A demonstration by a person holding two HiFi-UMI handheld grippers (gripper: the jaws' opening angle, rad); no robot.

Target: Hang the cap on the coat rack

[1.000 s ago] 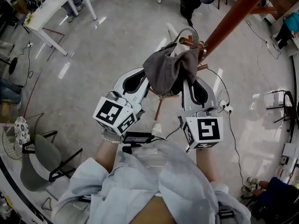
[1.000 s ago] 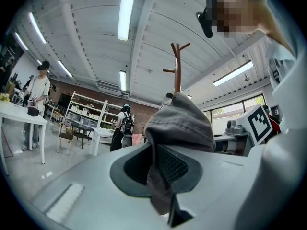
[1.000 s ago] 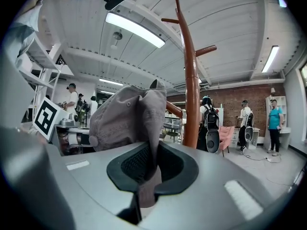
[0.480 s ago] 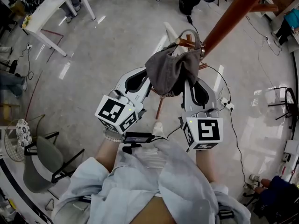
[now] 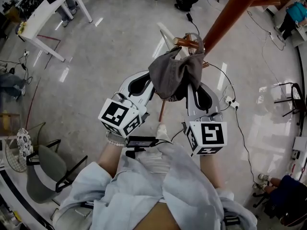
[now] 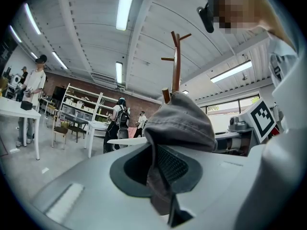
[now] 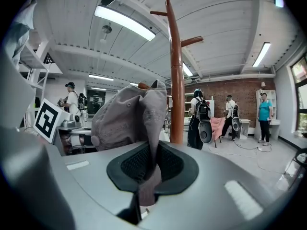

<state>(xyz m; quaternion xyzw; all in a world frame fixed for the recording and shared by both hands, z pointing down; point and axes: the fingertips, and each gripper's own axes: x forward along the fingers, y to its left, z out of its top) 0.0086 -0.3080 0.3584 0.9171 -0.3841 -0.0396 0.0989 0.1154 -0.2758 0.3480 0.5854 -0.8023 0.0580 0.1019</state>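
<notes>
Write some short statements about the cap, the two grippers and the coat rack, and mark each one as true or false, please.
1. The left gripper and the right gripper are both shut on the cap. True.
2. The cap is red. False: it is grey.
3. The cap hangs on the rack by itself, with both grippers away from it. False: both grippers hold it up, near a peg.
4. The coat rack has a brown pole. True.
5. A white table stands at the upper left of the head view. True.
</notes>
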